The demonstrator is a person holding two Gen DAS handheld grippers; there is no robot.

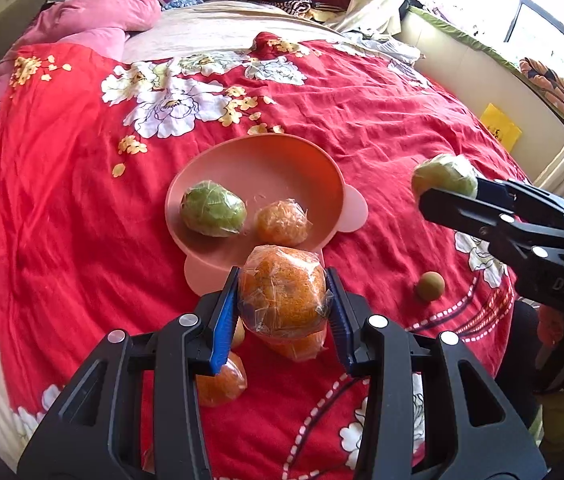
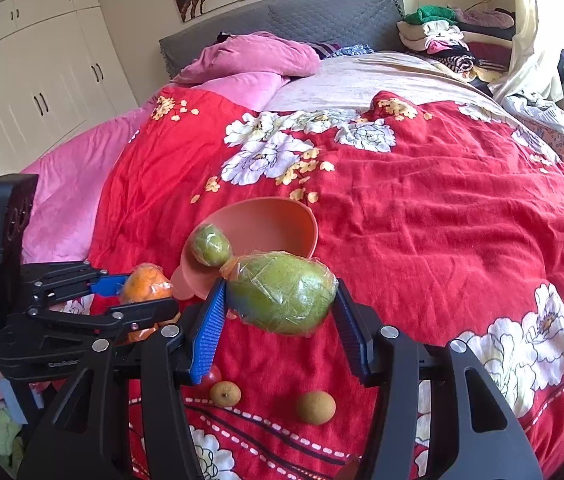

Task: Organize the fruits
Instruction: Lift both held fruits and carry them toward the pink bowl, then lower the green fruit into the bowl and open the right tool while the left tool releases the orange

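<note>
Left wrist view: my left gripper [image 1: 282, 300] fingers pinch the film-wrapped orange fruit [image 1: 282, 292], right gripper [image 2: 282, 300] fingers the wrapped green fruit [image 2: 282, 292]; slippery, soft, so I'd grip mid-body.

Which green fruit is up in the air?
The green fruit clamped between the right gripper's fingers. The other green fruit lies in the pink bowl beside a wrapped orange.

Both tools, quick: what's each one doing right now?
Left tool: closed on a wrapped orange fruit.
Right tool: closed on a wrapped green fruit.
</note>
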